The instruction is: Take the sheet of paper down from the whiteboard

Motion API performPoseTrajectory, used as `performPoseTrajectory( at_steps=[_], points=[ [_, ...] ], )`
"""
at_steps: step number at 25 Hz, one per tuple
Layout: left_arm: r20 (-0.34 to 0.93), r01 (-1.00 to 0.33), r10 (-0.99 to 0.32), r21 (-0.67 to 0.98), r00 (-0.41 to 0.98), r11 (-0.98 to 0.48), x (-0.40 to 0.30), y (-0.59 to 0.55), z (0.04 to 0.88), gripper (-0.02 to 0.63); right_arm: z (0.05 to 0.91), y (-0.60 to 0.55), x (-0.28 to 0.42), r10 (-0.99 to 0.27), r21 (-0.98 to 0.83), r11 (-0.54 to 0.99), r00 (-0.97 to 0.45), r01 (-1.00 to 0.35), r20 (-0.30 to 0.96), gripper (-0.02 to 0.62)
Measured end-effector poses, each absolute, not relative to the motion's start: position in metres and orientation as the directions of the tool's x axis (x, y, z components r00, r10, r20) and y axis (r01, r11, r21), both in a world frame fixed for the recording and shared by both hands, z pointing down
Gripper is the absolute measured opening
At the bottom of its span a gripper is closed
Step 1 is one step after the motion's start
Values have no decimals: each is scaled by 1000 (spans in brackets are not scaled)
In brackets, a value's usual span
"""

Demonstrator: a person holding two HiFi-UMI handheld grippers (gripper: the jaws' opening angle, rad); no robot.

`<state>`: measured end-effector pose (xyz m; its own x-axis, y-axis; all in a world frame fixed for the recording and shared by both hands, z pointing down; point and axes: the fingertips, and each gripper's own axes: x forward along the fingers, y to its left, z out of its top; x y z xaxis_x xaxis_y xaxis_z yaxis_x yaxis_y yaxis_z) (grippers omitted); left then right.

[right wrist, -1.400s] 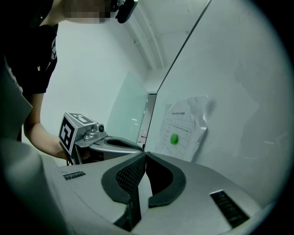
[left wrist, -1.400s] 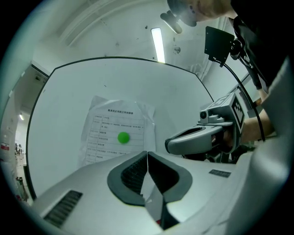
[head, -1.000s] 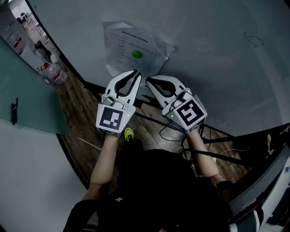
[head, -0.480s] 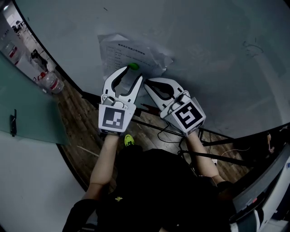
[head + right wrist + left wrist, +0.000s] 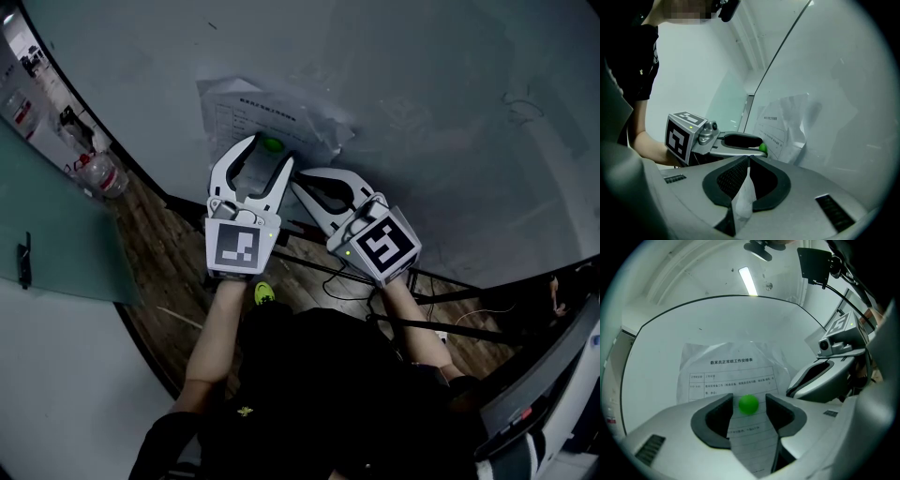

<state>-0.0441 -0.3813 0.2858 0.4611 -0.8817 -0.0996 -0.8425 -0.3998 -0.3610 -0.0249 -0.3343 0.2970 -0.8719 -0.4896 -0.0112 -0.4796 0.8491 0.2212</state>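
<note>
Your left gripper [image 5: 270,151] is up against the whiteboard [image 5: 422,94]. Its jaws have just been swinging open and now stand wide, released. The green magnet [image 5: 749,405] sits right between them, dead ahead at 12 o'clock in the left gripper view. There's a clear gap to the pad on either side, so nothing is pressing on it.

The sheet of paper [image 5: 726,371] is on the board, pinned under that magnet. It's crinkled and puffed out from the surface along its right edge, with printed lines running across it. Its lower part runs down behind your left jaws.

Your right gripper [image 5: 748,160] sits just beside the left, at about 3 o'clock from it in the head view, angled in toward the sheet's lower edge. Those jaws have eased a shade wider but are clenched all the same. A thin fold of the paper stands pinched between the dark pads, running from the tips back toward 6 o'clock in the right gripper view. From there the magnet shows at 12 o'clock, peeking past the left gripper's jaw.

Off at 9 o'clock from your left gripper, a plastic bottle [image 5: 98,173] stands on the wooden floor [image 5: 164,244] by the board's foot.
</note>
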Motion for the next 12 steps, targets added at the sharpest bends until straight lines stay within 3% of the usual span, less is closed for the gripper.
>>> performPoseTrajectory(
  at_steps=[12],
  points=[
    [-98,-842,-900,-406,425,-354,-44,-384,287,194,296,-335,-22,-492,220,848,-871,-483,-17,23]
  ],
)
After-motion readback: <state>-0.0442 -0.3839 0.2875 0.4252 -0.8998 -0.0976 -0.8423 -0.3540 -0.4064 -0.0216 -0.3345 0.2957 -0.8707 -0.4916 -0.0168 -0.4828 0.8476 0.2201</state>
